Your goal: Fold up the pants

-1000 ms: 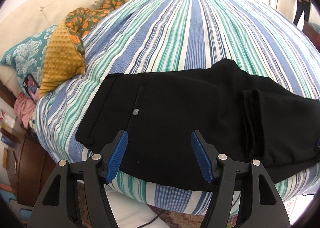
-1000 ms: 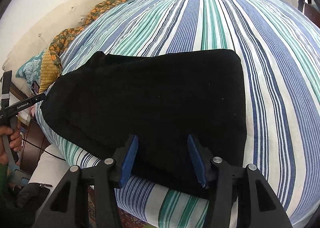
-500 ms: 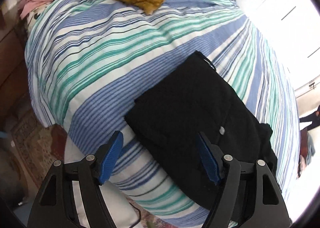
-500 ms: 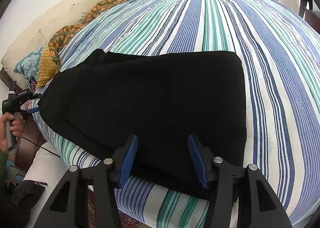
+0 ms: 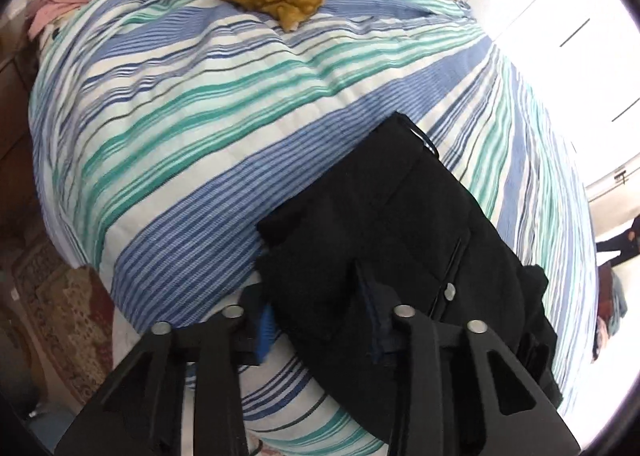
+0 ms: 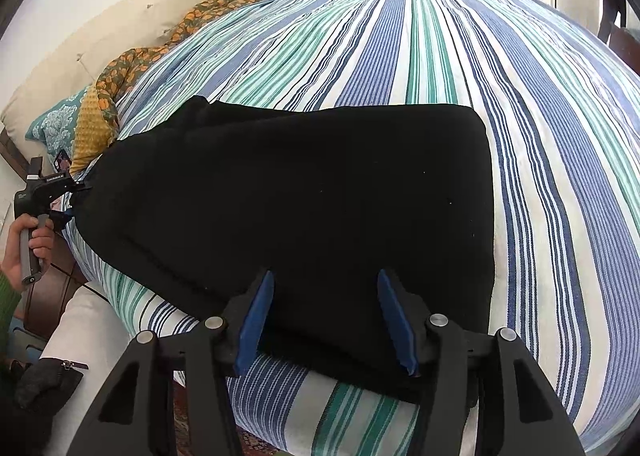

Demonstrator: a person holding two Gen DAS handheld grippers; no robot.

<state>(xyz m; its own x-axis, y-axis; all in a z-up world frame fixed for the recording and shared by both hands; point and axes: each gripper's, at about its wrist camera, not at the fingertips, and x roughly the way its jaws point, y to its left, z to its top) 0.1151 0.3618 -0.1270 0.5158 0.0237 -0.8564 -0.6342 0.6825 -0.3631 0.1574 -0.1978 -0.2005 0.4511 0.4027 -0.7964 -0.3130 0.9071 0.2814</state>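
While the left gripper (image 5: 320,320) straddles the waistband corner of the black pants (image 6: 304,208) on the striped bed (image 6: 440,36), fingers not quite pinching, the right gripper (image 6: 326,320) hovers spread, so next probably clamp and fold across.

A home bedroom.
A striped bedspread (image 6: 440,68) covers the bed; pillows (image 6: 56,124) lie at its head, a patterned rug (image 5: 60,316) beside it.

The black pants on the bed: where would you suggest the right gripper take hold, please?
Probably the near edge of the pants, where it overhangs the bedspread. The right gripper already points at it, open; come in level from the bedside.
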